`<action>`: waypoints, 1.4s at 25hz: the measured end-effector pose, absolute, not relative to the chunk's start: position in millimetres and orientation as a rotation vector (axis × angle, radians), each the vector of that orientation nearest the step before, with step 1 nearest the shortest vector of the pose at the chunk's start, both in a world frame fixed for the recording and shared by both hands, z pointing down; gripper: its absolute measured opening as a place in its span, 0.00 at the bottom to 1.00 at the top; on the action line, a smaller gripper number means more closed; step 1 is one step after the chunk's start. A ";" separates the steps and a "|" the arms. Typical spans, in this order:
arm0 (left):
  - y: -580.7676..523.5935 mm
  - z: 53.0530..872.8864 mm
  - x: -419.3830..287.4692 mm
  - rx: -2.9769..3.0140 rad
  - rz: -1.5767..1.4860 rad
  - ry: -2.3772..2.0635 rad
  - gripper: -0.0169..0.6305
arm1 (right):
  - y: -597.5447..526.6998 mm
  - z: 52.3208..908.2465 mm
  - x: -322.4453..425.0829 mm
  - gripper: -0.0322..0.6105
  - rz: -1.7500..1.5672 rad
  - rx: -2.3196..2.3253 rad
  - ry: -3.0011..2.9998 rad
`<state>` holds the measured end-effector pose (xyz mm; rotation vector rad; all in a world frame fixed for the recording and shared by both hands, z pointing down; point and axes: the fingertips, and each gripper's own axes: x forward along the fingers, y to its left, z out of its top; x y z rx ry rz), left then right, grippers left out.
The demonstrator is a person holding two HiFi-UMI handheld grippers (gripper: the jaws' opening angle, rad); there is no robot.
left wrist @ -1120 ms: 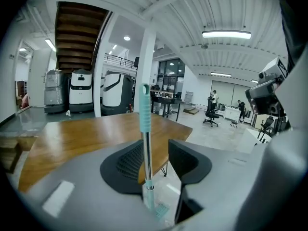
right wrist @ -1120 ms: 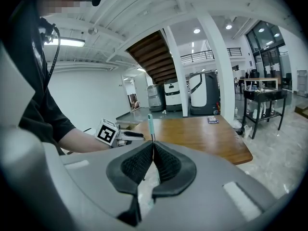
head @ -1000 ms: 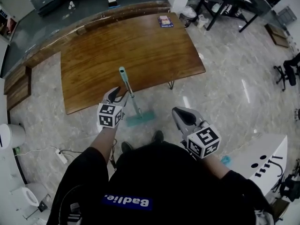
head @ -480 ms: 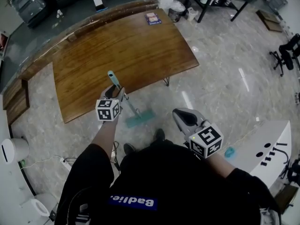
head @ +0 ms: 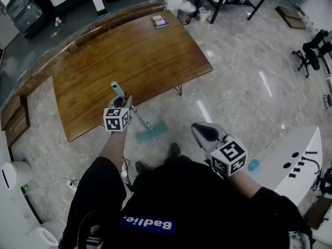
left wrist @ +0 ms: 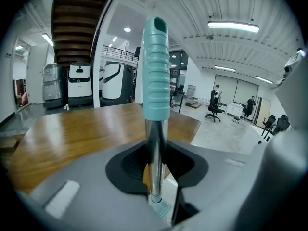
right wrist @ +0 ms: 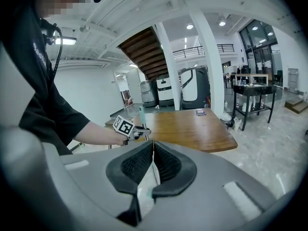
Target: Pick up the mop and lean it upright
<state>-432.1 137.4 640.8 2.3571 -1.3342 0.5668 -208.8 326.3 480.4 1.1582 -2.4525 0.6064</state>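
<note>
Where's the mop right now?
In the head view, left of centre: the mop stands on the floor at the wooden table's near edge, shaft between the left gripper's closing tongs.

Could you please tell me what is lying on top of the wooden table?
Only a small flat item near the far corner of the table. The mop handle hides a patch by the near edge.

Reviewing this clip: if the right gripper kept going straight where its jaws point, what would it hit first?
Most likely the mop, at its metal shaft, which crosses just ahead of the right gripper as seen through its jaw line. The wooden table lies beyond. Depth is hard to judge here.
</note>
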 end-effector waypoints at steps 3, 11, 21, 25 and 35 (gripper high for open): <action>139.5 640.1 -431.6 2.352 0.571 -1.337 0.21 | 329.3 479.7 -206.7 0.07 0.608 1.165 -2.450; 165.4 633.8 -421.4 2.368 0.568 -1.315 0.21 | 334.1 472.6 -209.5 0.07 0.592 1.156 -2.480; 213.8 625.7 -415.8 2.393 0.565 -1.266 0.20 | 342.1 466.9 -232.9 0.07 0.573 1.100 -2.532; 233.1 620.4 -418.7 2.403 0.567 -1.251 0.20 | 343.4 462.6 -246.7 0.06 0.560 1.081 -2.557; 272.2 559.2 -413.5 2.528 0.502 -1.228 0.20 | 345.9 454.0 -274.2 0.06 0.545 1.049 -2.620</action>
